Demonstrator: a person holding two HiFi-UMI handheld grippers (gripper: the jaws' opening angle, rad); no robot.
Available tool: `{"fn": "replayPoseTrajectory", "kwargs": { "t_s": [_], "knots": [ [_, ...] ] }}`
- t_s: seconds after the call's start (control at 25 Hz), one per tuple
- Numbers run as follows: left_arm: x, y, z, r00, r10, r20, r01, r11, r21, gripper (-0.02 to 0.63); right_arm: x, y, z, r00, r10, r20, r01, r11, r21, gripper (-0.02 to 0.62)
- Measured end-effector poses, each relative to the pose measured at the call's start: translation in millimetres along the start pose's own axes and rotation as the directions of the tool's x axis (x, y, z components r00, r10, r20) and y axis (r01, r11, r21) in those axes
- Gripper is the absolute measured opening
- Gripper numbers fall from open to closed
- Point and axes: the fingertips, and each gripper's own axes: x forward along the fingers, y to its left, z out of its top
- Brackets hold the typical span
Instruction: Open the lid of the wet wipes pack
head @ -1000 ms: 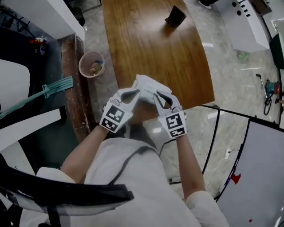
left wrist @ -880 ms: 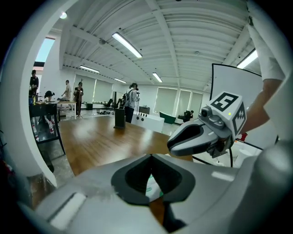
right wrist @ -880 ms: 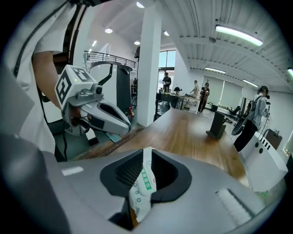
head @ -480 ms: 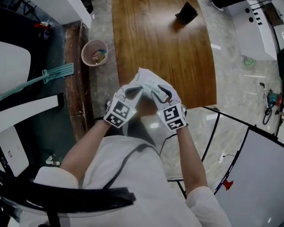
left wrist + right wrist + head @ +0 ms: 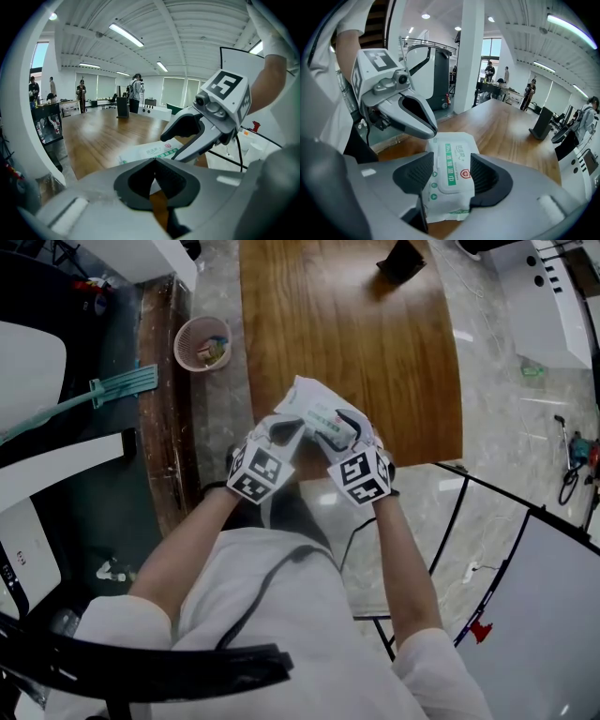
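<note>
Clamping the wet wipes pack [image 5: 449,180] over the wooden table [image 5: 375,352], the right gripper [image 5: 451,172] faces the closed left gripper [image 5: 153,162].

Ceiling strip lights [image 5: 126,35] give bright, even light. Both my gripper views bulge and darken at the rims. A pale sheen lies toward the table's [image 5: 108,136] far edge; my left gripper [image 5: 153,161] blurs up close.

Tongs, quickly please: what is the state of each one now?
Left tongs: closed on a corner of the wipes pack.
Right tongs: closed on the wipes pack.
</note>
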Motion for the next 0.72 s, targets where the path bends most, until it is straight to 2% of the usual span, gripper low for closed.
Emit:
{"fn": "replayPoseTrajectory", "kwargs": {
  "t_s": [0.32,0.72],
  "knots": [
    [8.6,-1.8,-9.5,0.999,0.003,-0.032,-0.003,1.000,0.006,0.008,5.9,-6.5,-7.3,1.000,-0.002,-0.017,0.002,1.000,0.007,0.252],
    [15.5,-6.1,-11.5,0.999,-0.007,-0.040,0.007,1.000,0.001,0.007,14.4,-3.7,-9.5,0.998,0.011,-0.068,-0.014,0.998,-0.056,0.262]
  ]
}}
